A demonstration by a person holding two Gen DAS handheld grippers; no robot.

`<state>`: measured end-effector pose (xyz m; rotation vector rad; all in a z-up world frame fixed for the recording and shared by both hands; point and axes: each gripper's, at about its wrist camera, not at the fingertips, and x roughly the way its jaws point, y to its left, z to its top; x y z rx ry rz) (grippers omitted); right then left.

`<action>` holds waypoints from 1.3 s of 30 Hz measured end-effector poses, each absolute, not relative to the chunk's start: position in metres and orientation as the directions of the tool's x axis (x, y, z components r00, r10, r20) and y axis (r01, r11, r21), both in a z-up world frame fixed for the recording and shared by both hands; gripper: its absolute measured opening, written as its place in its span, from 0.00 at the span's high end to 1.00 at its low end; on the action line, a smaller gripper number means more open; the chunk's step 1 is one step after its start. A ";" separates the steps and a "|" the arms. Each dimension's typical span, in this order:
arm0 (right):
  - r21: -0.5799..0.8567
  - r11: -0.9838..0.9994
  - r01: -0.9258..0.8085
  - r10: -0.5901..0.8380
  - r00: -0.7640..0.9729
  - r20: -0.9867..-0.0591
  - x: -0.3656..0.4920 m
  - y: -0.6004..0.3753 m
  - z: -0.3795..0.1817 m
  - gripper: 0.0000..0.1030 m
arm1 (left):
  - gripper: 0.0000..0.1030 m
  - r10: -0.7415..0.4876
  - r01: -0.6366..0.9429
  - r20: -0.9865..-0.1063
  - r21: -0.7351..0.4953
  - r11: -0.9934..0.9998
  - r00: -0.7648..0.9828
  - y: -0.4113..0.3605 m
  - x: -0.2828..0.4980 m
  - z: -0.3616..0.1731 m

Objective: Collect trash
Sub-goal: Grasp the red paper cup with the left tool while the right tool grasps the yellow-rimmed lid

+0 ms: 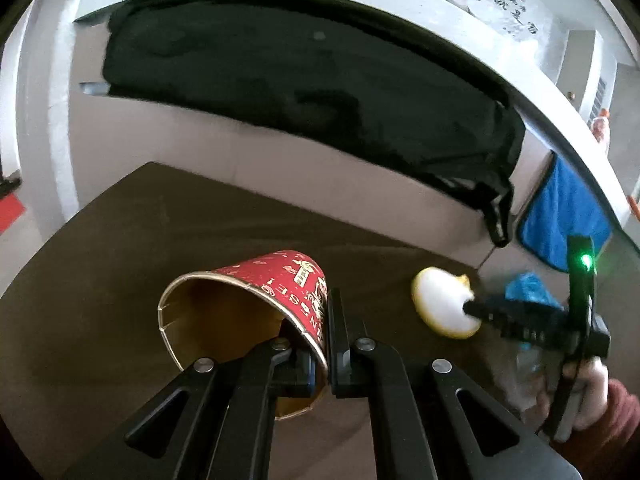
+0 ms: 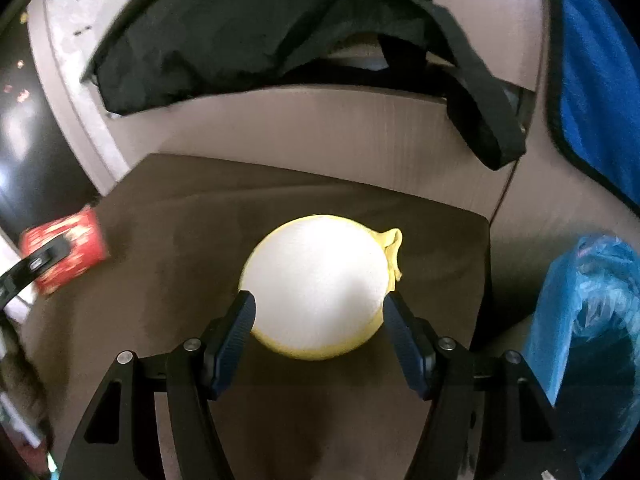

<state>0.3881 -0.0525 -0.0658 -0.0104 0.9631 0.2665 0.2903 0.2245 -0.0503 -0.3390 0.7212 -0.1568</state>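
Observation:
A red paper cup (image 1: 276,292) with gold print lies tilted over the brown table (image 1: 100,280), mouth toward the camera. My left gripper (image 1: 320,360) is shut on its rim, one finger inside and one outside. In the right wrist view the cup (image 2: 76,248) is blurred at the far left. A round white piece with a yellow skin edge (image 2: 316,280), like fruit peel, sits between the pads of my right gripper (image 2: 317,304), which press on its two sides. The left wrist view shows the piece (image 1: 440,300) tilted on that gripper's tip (image 1: 472,310).
A crumpled blue plastic bag (image 2: 592,320) stands right of the table. A black fabric bag (image 2: 240,32) with straps lies on the beige seat behind. A blue cloth (image 2: 592,80) hangs at the far right. A hand (image 1: 592,392) holds the right gripper.

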 end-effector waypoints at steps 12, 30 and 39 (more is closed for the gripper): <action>0.018 0.988 -0.156 0.100 0.535 -0.839 0.423 -0.034 -0.084 0.39 | 0.96 -0.289 -0.029 -0.627 -0.446 0.895 0.723 0.251 0.290 -0.084; 0.137 0.948 -0.286 0.279 0.544 -0.792 0.407 -0.010 -0.053 0.93 | 0.96 -0.305 -0.044 -0.606 -0.491 0.870 0.734 0.260 0.288 -0.086; 0.095 0.951 -0.294 0.252 0.561 -0.789 0.417 -0.003 -0.050 0.52 | 0.96 -0.326 -0.025 -0.595 -0.503 0.864 0.735 0.263 0.288 -0.086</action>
